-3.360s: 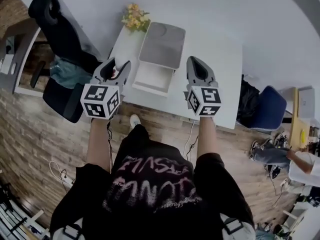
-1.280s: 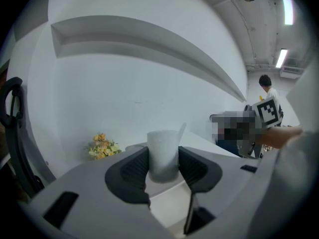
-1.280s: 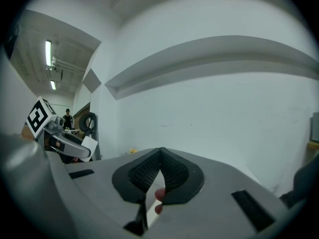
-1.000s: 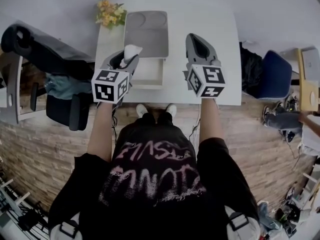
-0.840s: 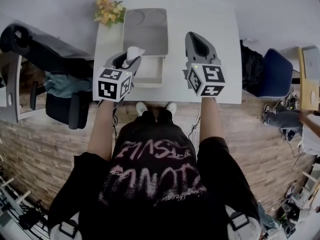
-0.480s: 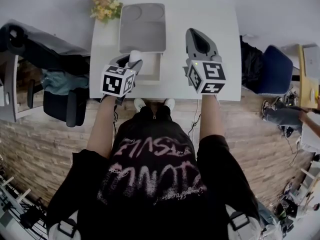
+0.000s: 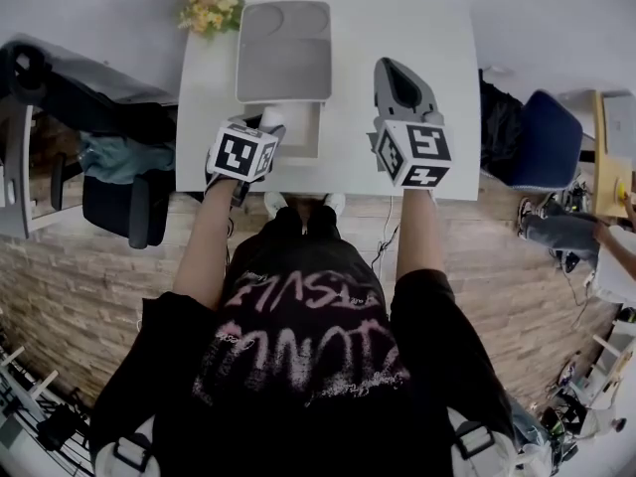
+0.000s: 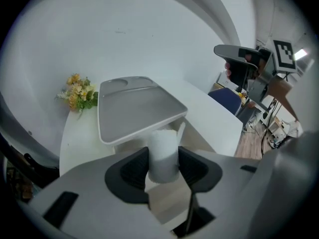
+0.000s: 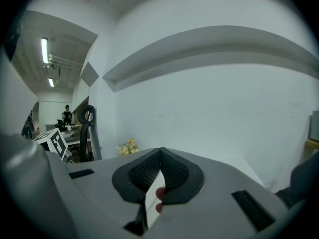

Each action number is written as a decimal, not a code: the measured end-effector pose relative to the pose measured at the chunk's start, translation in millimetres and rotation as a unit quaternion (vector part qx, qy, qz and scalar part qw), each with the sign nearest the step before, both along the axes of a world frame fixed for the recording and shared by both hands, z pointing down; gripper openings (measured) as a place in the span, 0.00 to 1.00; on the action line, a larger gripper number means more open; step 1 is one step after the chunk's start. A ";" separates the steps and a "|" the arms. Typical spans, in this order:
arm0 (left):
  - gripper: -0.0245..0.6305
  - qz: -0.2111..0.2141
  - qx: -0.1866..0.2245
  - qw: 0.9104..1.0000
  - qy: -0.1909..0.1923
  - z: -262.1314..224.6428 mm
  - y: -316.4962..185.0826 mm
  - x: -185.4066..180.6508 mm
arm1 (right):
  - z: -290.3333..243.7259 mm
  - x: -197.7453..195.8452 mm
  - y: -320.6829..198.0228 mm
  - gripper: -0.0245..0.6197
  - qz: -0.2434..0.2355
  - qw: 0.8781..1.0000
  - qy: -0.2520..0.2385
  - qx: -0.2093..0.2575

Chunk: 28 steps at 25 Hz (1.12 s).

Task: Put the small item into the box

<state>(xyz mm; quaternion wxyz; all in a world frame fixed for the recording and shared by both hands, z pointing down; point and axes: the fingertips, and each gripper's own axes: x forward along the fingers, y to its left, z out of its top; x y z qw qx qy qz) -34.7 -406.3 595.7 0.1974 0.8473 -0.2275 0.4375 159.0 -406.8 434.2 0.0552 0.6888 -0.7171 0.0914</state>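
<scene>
My left gripper (image 7: 264, 127) is shut on a small white cylinder (image 8: 163, 153), gripped upright between the dark pads (image 8: 130, 169). It hangs over the near left part of an open white box (image 7: 301, 137), tilted downwards. The box's grey lid (image 7: 284, 53) stands back behind it; in the left gripper view the lid (image 8: 134, 108) fills the middle and the box's wall (image 8: 182, 129) shows just past the cylinder. My right gripper (image 7: 396, 68) hovers to the right of the box, jaws together, holding nothing I can make out.
The box sits on a white table (image 7: 437, 28) against a white wall. Yellow flowers (image 7: 207, 3) lie at the table's far left corner. A black office chair (image 7: 109, 137) stands left, a blue chair (image 7: 542, 147) right, with a person (image 7: 596, 256) beyond.
My left gripper has sunk towards the box and tipped further down, still holding the white cylinder. The right gripper has stayed where it was.
</scene>
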 end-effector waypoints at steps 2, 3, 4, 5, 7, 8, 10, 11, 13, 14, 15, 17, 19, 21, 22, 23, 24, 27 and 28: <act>0.32 0.001 -0.005 1.000 -0.004 3.9 1.3 -1.0 | 1.3 0.0 0.5 0.05 0.001 1.000 0.001 -0.002; 0.32 0.002 -0.008 1.000 -0.005 6.5 2.1 -1.7 | 2.2 -0.5 0.5 0.05 0.002 1.000 0.001 -0.002; 0.32 0.003 -0.009 1.000 -0.006 8.7 2.6 -2.6 | 3.2 -1.1 0.4 0.05 0.003 1.000 0.000 -0.003; 0.32 0.005 -0.008 1.000 -0.008 10.0 2.6 -3.3 | 4.1 -1.4 0.3 0.05 0.004 1.000 -0.001 -0.004; 0.33 0.009 -0.009 1.000 -0.010 12.3 3.0 -4.1 | 4.8 -1.6 0.4 0.05 0.005 1.000 -0.002 -0.005; 0.34 0.012 -0.011 1.000 -0.011 13.5 4.0 -4.1 | 4.7 -1.6 0.7 0.05 0.005 1.000 0.000 -0.005; 0.38 0.019 -0.014 1.000 -0.011 14.2 6.8 -3.6 | 4.7 -0.6 1.7 0.05 0.006 1.000 0.005 -0.008; 0.40 0.023 -0.013 1.000 -0.013 14.3 8.0 -3.7 | 4.7 0.2 2.3 0.05 0.007 1.000 0.006 -0.009; 0.41 0.028 -0.010 0.999 -0.016 14.7 9.2 -4.4 | 4.3 1.4 3.3 0.05 0.009 1.000 0.005 -0.009; 0.42 0.028 -0.009 0.999 -0.015 14.5 9.4 -4.3 | 4.0 1.5 3.7 0.05 0.010 1.000 0.005 -0.008; 0.42 0.028 -0.009 1.000 -0.011 13.7 9.4 -3.7 | 3.9 1.3 3.8 0.05 0.010 1.000 0.005 -0.008; 0.42 0.026 -0.005 1.000 -0.002 9.9 8.2 -2.2 | 4.3 0.0 3.5 0.05 0.010 1.000 0.005 -0.009; 0.42 0.024 0.002 1.000 0.004 5.1 5.5 -1.6 | 4.7 -1.5 3.1 0.05 0.008 1.000 0.006 -0.009; 0.42 0.022 0.006 1.000 0.007 2.1 2.8 -2.5 | 4.6 -3.2 2.6 0.05 0.007 1.000 0.007 -0.010; 0.42 0.022 0.008 1.000 0.008 0.5 1.6 -3.1 | 4.4 -4.3 2.5 0.05 0.007 1.000 0.007 -0.010; 0.41 0.021 0.011 1.000 0.010 -1.2 0.8 -3.4 | 4.3 -5.3 2.5 0.05 0.007 1.000 0.007 -0.010; 0.41 0.021 0.014 1.000 0.012 -3.1 0.6 -3.4 | 4.3 -6.2 2.9 0.05 0.007 1.000 0.007 -0.010; 0.39 0.020 0.024 0.999 0.020 -9.4 0.6 -2.6 | 3.7 -7.7 4.5 0.05 0.005 1.000 0.008 -0.011; 0.38 0.019 0.028 0.999 0.023 -11.8 -0.3 -2.5 | 2.9 -7.4 4.7 0.05 0.005 1.000 0.007 -0.010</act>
